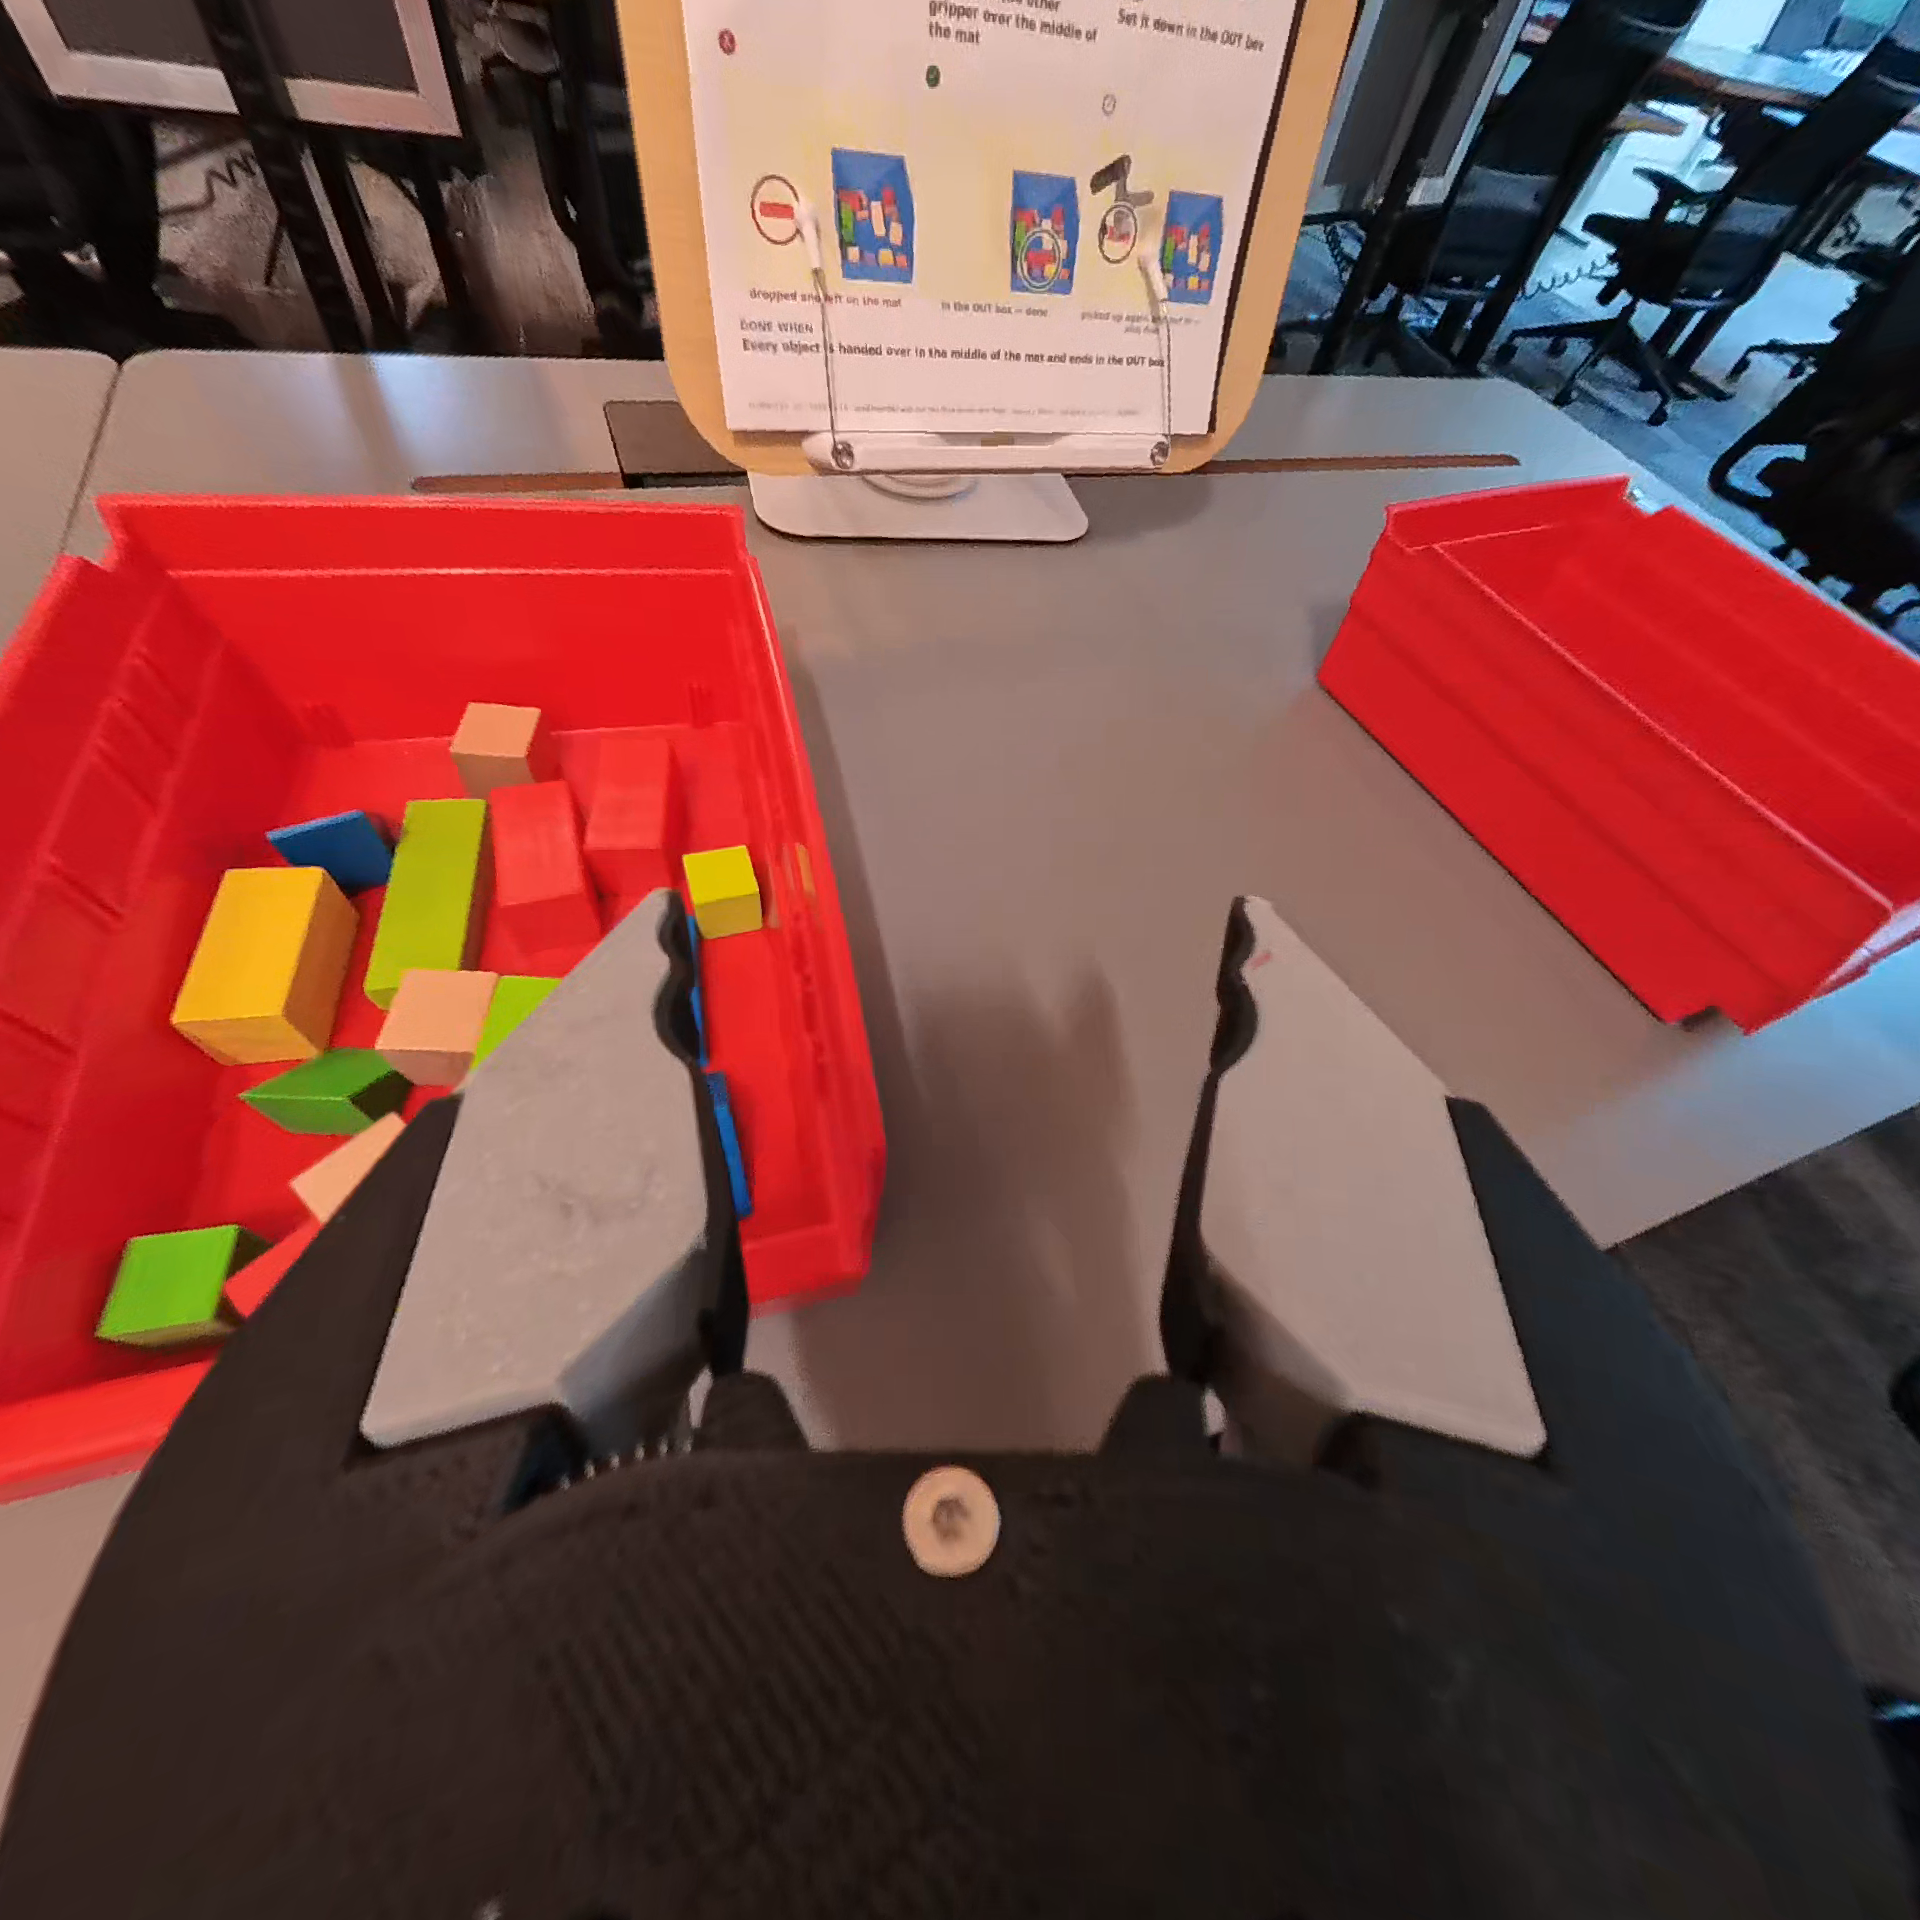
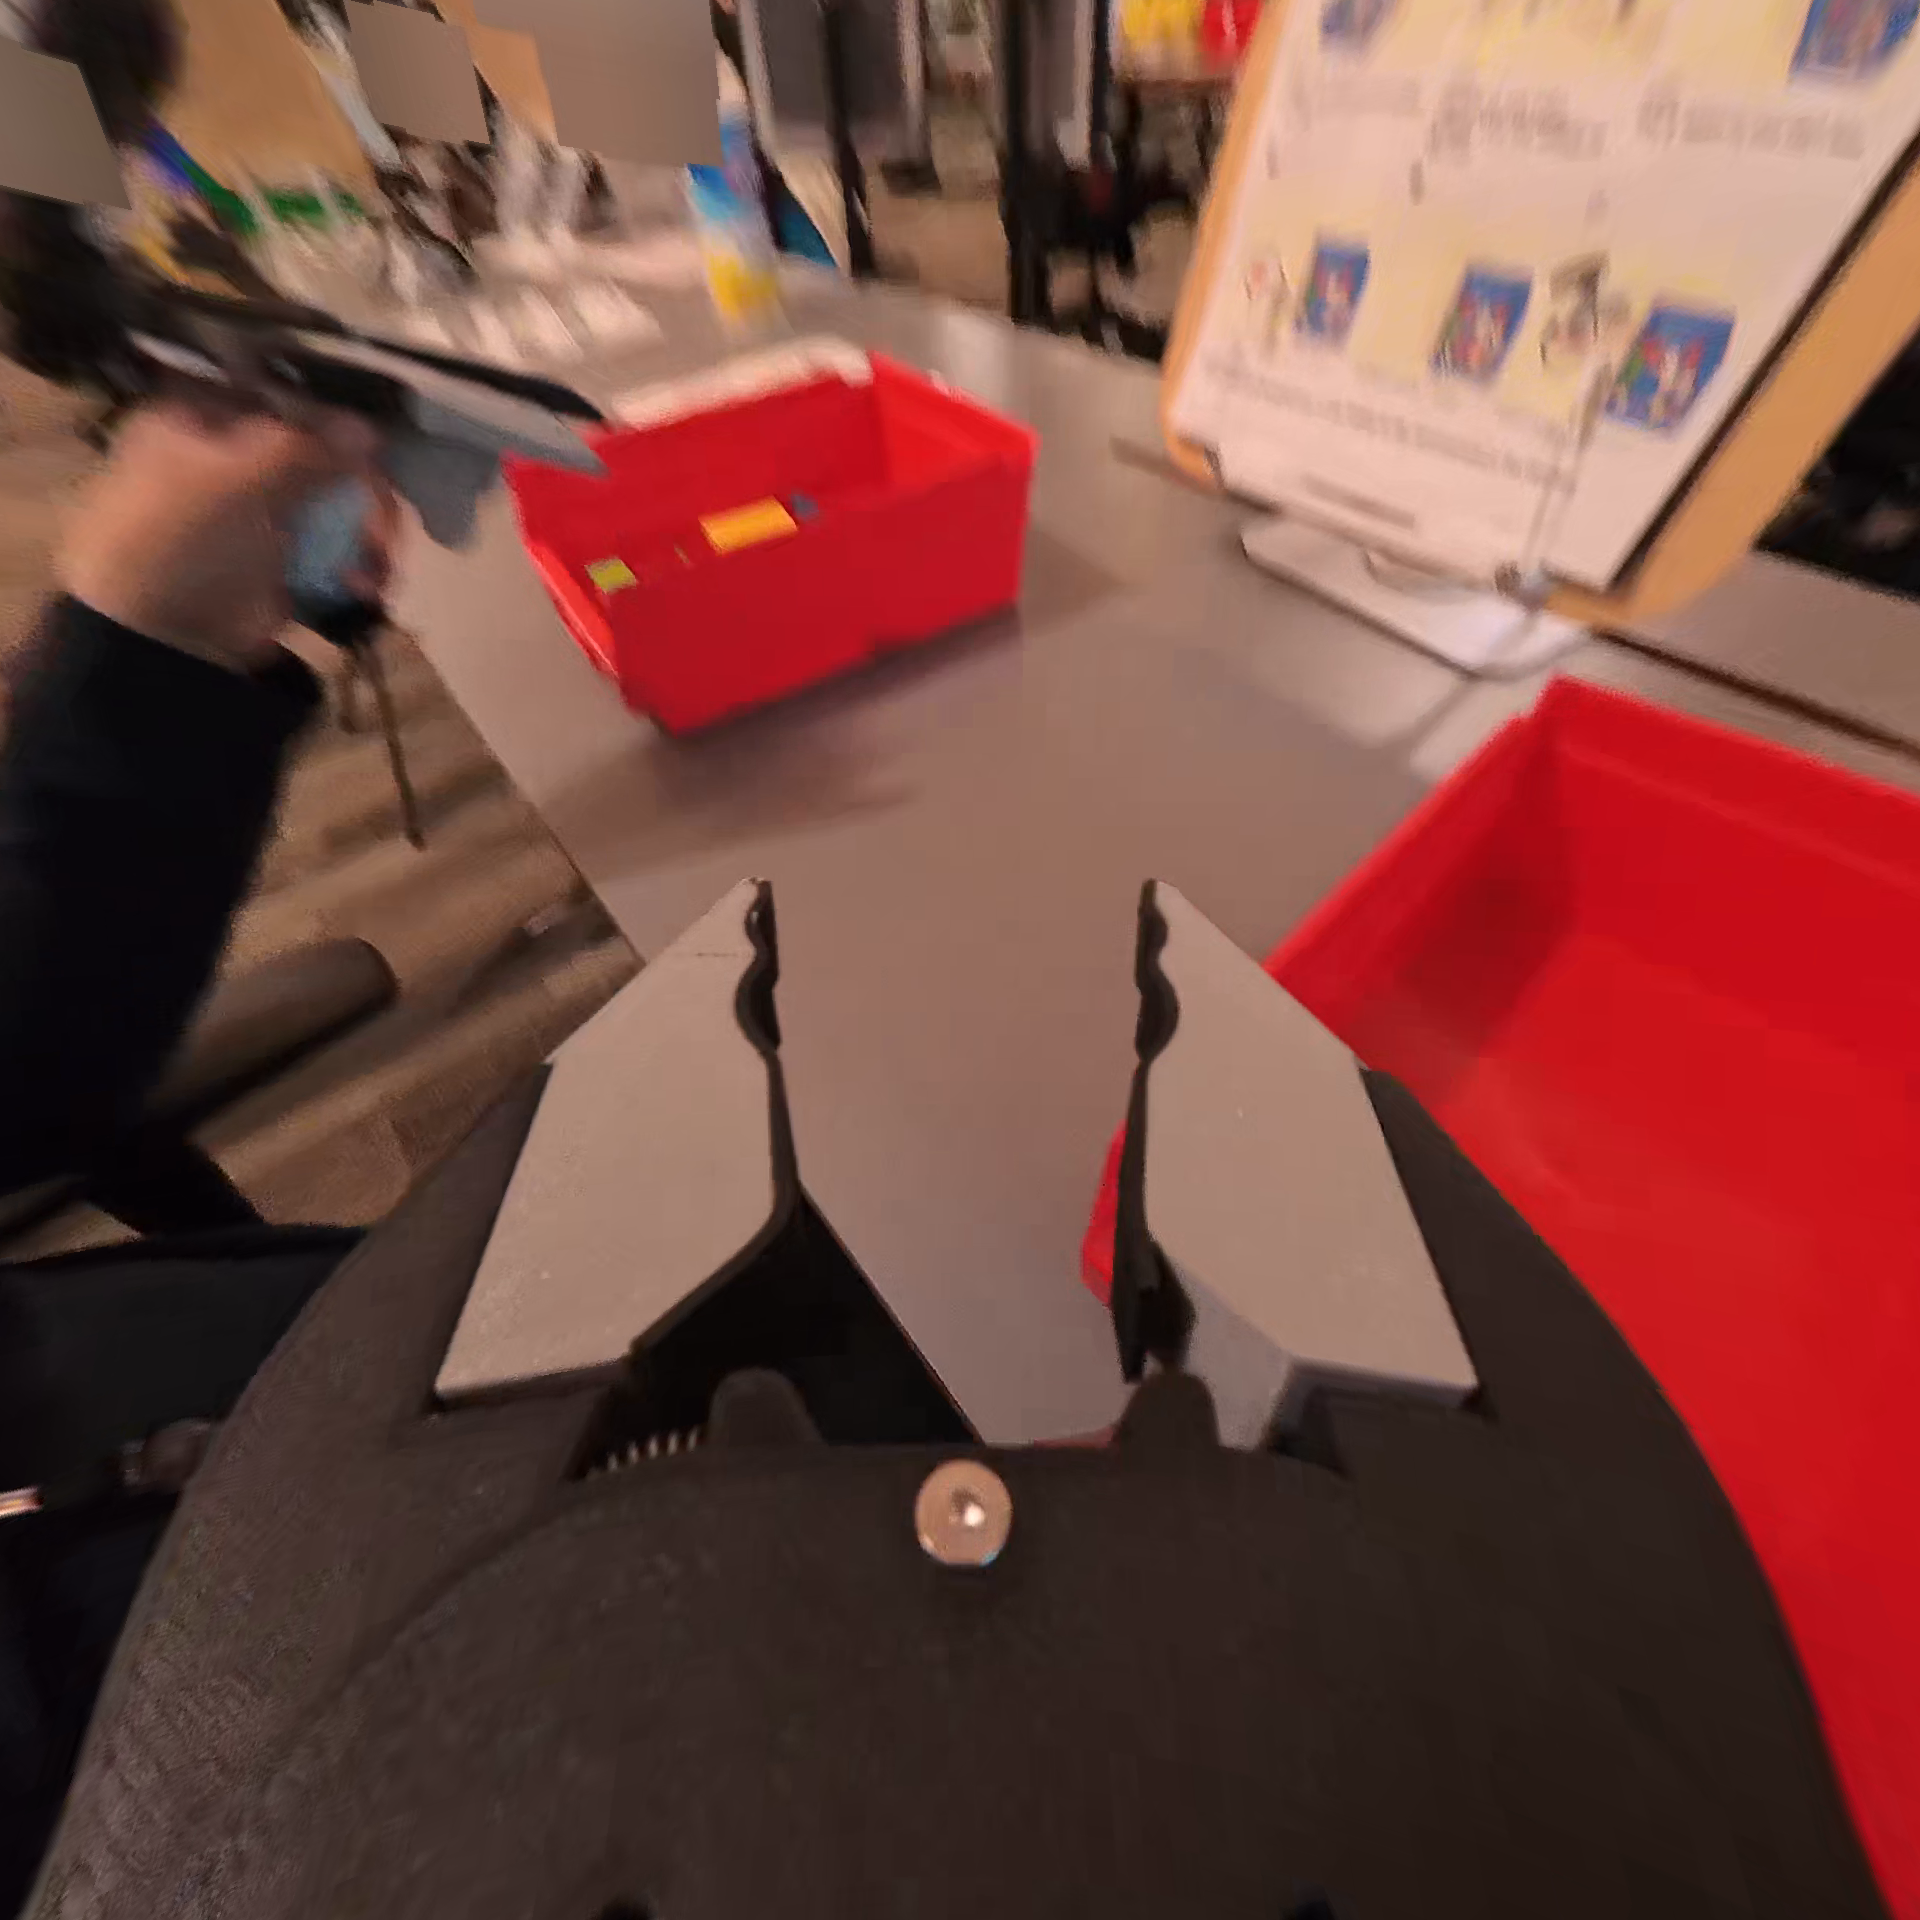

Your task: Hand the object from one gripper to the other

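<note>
Left hand-held gripper (image 1: 956, 914) hangs spread wide over bare grey tabletop (image 1: 1039, 727), nothing between its fingers; its left finger (image 1: 582, 1122) overlaps the right wall of the red bin of blocks (image 1: 436, 551), which lies toward 10 o'clock in the left wrist view. Inside that bin lie the wooden blocks: a yellow block (image 1: 265, 977), a long green block (image 1: 426, 894), two red blocks (image 1: 582, 842), a small yellow-green cube (image 1: 722, 888), tan and blue ones among them. None is gripped. A second red bin (image 1: 1621, 748) sits at 2 o'clock, well apart, and a sheet on a stand (image 1: 977, 218) at 12 o'clock.

Right hand-held gripper (image 2: 954, 904) is likewise spread and empty, above the tabletop just beside the second bin at 3 o'clock. At 10 o'clock, blurred, a person's hand (image 2: 197, 530) holds the left gripper.
</note>
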`<state>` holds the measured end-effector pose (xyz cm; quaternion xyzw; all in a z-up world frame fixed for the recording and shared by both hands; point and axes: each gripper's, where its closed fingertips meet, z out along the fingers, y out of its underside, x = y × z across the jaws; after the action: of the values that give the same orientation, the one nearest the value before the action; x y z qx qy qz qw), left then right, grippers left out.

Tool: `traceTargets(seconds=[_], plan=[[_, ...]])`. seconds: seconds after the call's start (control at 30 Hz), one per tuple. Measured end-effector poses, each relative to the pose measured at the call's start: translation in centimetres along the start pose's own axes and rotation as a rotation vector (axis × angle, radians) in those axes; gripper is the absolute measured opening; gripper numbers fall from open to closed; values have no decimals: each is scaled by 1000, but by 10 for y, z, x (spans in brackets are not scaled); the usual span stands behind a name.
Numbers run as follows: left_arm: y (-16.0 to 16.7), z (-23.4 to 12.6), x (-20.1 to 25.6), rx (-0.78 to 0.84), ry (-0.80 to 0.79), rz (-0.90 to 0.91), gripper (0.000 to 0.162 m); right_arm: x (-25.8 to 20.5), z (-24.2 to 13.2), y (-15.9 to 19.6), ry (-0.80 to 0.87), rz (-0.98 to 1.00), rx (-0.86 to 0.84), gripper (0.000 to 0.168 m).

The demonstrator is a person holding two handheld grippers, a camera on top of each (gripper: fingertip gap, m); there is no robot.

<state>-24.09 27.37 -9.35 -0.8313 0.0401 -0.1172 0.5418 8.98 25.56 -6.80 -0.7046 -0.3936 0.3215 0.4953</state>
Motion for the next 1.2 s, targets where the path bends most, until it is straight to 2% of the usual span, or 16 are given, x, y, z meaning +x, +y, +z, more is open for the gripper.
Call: traceTargets(seconds=[0.07,0.23,0.37,0.53,0.7,0.8,0.93,0.97,1.03,1.13,1.2], plan=[[-6,-5,-3,15,-16,29,99,-10,-9,-17,-29,-8,96,69],[-13,-12,-18,118,-67,82,76,0,-14,-28,59,0,159,70],[-7,-7,-18,103,-81,103,83,1,-4,-24,42,27,143,71],[0,0,-47,88,-281,200,79,-3,9,-20,32,16,114,70],[8,5,-45,68,-173,99,79,-2,16,-15,48,-13,86,63],[12,-5,-65,61,-219,83,76,-4,19,-18,26,-7,93,63],[23,-24,-87,47,-278,46,82,-4,25,-25,2,-16,112,62],[25,-29,-90,41,-285,45,81,-5,27,-27,-8,-15,117,62],[26,-41,-94,42,-313,71,66,-7,33,-30,-36,-14,123,61],[25,-58,-105,66,-394,91,65,-11,43,-30,-69,-21,112,61],[28,-62,-107,57,-394,77,68,-12,49,-29,-76,-34,98,60]])
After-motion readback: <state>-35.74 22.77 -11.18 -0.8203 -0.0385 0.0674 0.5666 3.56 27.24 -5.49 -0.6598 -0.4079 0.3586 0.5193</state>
